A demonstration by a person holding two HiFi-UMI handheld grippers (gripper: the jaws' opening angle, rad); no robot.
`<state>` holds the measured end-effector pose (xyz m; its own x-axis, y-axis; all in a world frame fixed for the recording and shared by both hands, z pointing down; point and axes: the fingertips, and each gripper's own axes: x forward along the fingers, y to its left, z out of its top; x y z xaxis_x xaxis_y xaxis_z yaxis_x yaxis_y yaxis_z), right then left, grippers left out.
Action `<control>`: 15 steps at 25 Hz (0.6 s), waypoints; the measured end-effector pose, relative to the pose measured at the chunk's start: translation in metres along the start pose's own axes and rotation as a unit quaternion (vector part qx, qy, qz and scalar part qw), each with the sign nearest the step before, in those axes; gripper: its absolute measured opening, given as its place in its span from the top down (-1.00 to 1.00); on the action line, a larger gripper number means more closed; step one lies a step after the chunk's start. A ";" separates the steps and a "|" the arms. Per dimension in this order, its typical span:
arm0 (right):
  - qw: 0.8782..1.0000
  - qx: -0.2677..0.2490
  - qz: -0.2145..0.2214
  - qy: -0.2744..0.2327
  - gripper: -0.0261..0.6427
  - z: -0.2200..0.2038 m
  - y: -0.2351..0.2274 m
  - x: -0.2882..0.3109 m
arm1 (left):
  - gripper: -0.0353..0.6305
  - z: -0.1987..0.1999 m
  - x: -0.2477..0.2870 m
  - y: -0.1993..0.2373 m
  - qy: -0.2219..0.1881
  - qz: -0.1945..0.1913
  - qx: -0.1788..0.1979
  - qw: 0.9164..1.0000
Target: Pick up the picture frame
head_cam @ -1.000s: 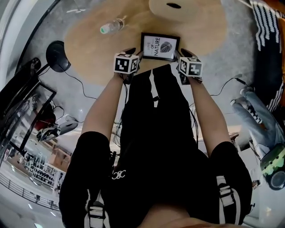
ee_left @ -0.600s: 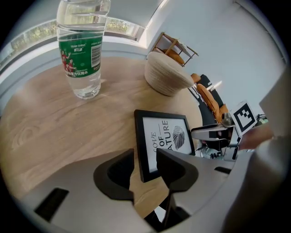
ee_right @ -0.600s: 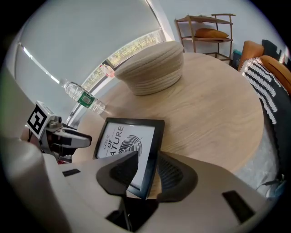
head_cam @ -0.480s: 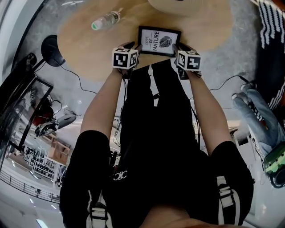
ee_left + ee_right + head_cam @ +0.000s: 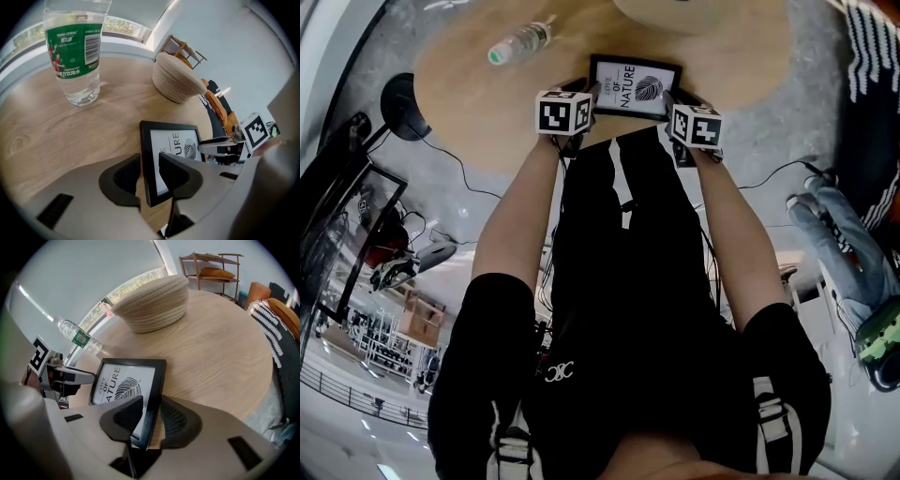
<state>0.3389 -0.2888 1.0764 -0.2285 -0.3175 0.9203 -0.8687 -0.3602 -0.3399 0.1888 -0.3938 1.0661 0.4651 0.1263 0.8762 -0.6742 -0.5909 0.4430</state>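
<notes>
Picture frame [image 5: 635, 87], black-bordered with a leaf print, sits on the round wooden table [image 5: 487, 122] directly between the two grippers. Each takes one short side, probably so that the lift stays level. Whether the frame lies flat or leans on a stand I cannot tell.

The left gripper [image 5: 150, 176] has its jaws partly spread and just been closing. The frame's left border stands in the gap, with the inner pad over the glass and a strip of wood showing beside the outer pad, so it is not clamped yet. The right gripper [image 5: 151, 416] has wide jaws that have closed only slightly, and the right border between them looks unpinched.

The head view shows the grippers flanking the frame evenly, but the marker cubes [image 5: 562, 112] hide the jaws. Only the gripper views show the borders inside the gaps. They also show a water bottle [image 5: 75, 56] beyond the left gripper and a woven basket [image 5: 152, 303] ahead of the right one.
</notes>
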 end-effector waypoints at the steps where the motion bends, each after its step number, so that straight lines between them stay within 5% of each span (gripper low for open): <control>1: 1.000 -0.002 -0.004 0.000 0.53 0.000 0.000 0.000 | 0.48 0.001 0.003 0.000 0.003 0.000 0.002 1.000; 10: 1.000 -0.019 -0.007 0.000 0.61 0.002 0.000 -0.011 | 0.61 0.005 -0.003 -0.006 0.013 0.054 0.047 0.997; 15: 0.999 -0.026 -0.008 -0.025 0.66 0.014 0.023 -0.046 | 0.64 0.014 -0.047 -0.016 -0.023 0.054 0.018 0.998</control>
<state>0.3354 -0.2954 1.0235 -0.1938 -0.3555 0.9144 -0.8943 -0.3192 -0.3136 0.1855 -0.4015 1.0148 0.4168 0.0232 0.9087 -0.7012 -0.6280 0.3377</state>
